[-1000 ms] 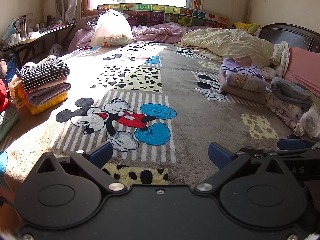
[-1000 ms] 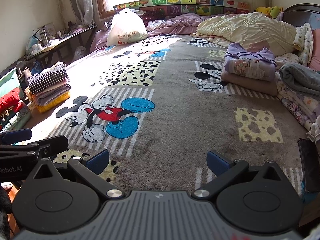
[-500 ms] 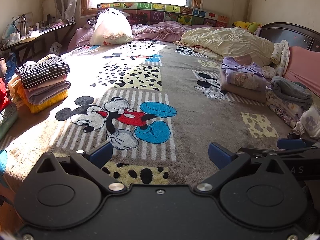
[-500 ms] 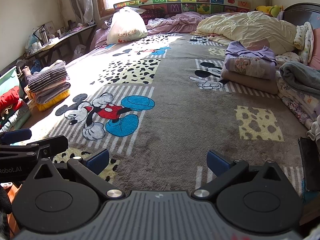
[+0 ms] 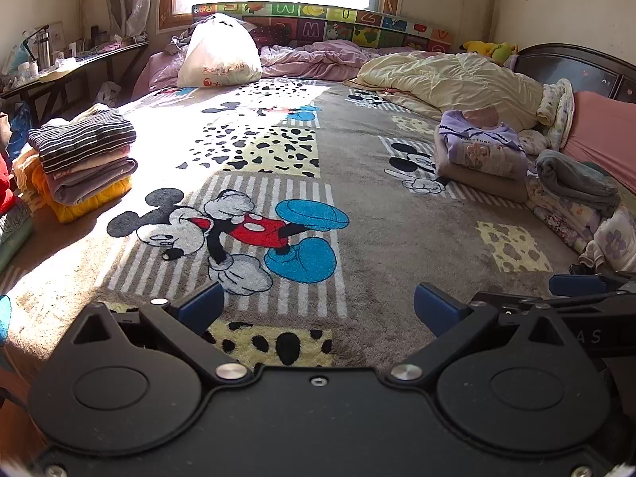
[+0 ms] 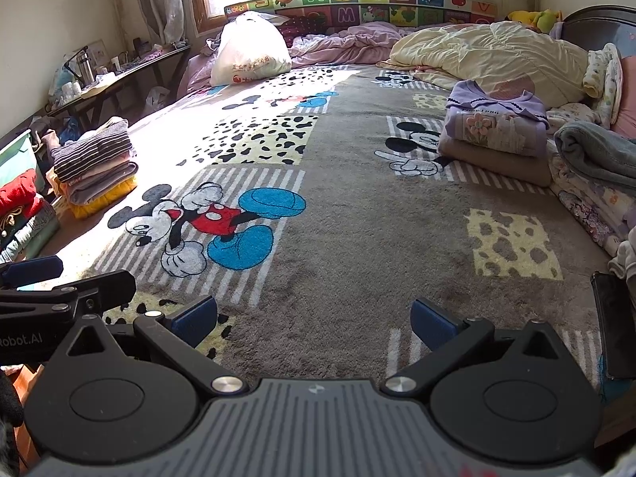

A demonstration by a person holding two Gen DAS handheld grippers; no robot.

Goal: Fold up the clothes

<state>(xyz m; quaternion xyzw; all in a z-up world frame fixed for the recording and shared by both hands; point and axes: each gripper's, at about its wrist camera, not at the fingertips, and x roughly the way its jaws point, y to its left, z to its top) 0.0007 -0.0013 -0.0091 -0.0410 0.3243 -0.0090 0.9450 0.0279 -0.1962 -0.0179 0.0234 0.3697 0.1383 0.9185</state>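
Grippers both stand empty with jaws spread wide: the left gripper and the right gripper hover side by side over the near edge of the grey plush cartoon-mouse blanket. No garment lies on the blanket between them, so this looks like the gap between folds: fetching the next piece. Loose, unfolded clothes, a grey garment on floral ones, sit heaped at the blanket's right edge, nearer the right gripper. Finished stacks rest apart: a striped-topped folded pile at the blanket's left edge, a lilac-topped folded pile toward its far right.
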